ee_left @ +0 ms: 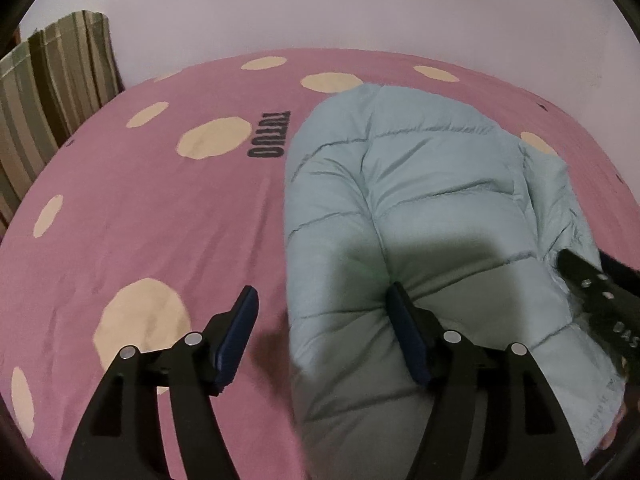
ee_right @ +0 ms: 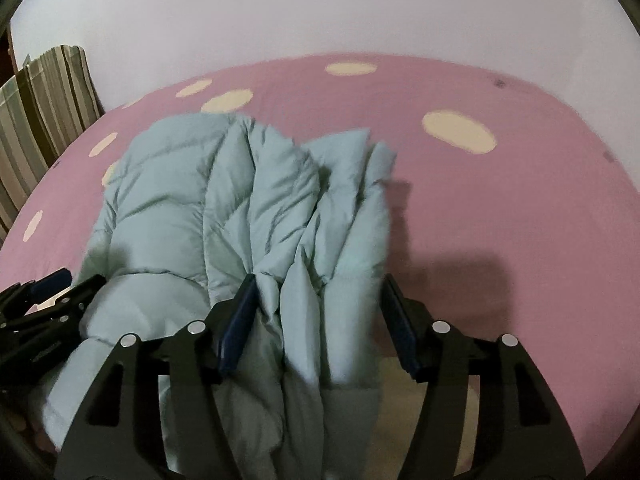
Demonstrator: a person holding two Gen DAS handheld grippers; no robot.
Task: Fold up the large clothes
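A pale blue puffer jacket [ee_left: 420, 184] lies bunched on a pink bed sheet [ee_left: 140, 220] with cream dots. My left gripper [ee_left: 322, 312] is open over the jacket's left edge; its right finger rests on the jacket and its left finger is over the sheet. My right gripper [ee_right: 318, 300] is open with loose folds of the jacket [ee_right: 224, 200] lying between its fingers. The right gripper's black body shows at the right edge of the left wrist view [ee_left: 600, 304]. The left gripper shows at the left edge of the right wrist view [ee_right: 44, 300].
A striped green and brown curtain [ee_left: 52, 92] hangs at the far left, also in the right wrist view [ee_right: 44, 96]. A pale wall [ee_left: 320, 8] runs behind the bed. Black lettering [ee_left: 268, 136] is printed on the sheet left of the jacket.
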